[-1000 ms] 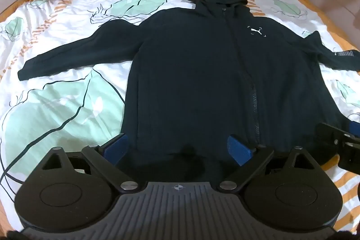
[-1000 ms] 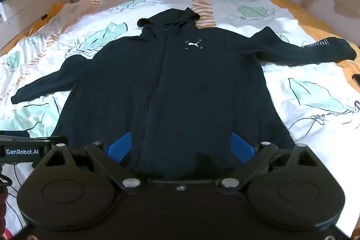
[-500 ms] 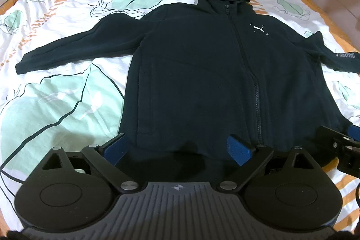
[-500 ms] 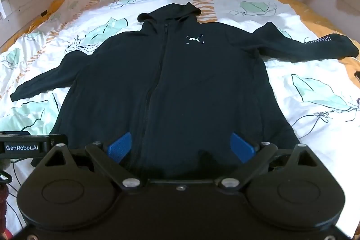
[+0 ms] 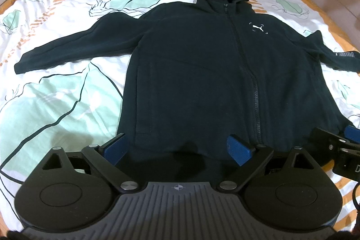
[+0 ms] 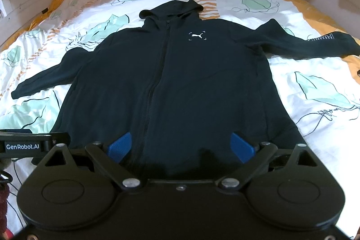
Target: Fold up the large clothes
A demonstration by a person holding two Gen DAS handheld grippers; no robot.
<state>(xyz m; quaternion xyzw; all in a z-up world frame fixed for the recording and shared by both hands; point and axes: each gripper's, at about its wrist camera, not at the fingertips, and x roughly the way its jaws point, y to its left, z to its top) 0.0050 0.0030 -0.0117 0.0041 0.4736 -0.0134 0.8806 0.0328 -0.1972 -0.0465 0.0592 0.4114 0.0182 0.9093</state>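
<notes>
Hoodie (image 5: 202,73) is lying flat on the bed (image 5: 56,109), zipped up, sleeves spread wide, so it is ready for folding. Left hand-held gripper (image 5: 177,149) and right hand-held gripper (image 6: 181,146) are hanging over its bottom edge, both wide open and holding nothing. Only the right view is showing the whole right sleeve (image 6: 315,44).

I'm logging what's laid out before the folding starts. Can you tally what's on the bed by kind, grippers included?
Hoodies: 1, the dark zip hoodie spread flat on the leaf-print bedsheet
Bedsheets: 1
Grippers: 2, the left gripper and the right gripper, both open at the hem
Total: 4
</notes>
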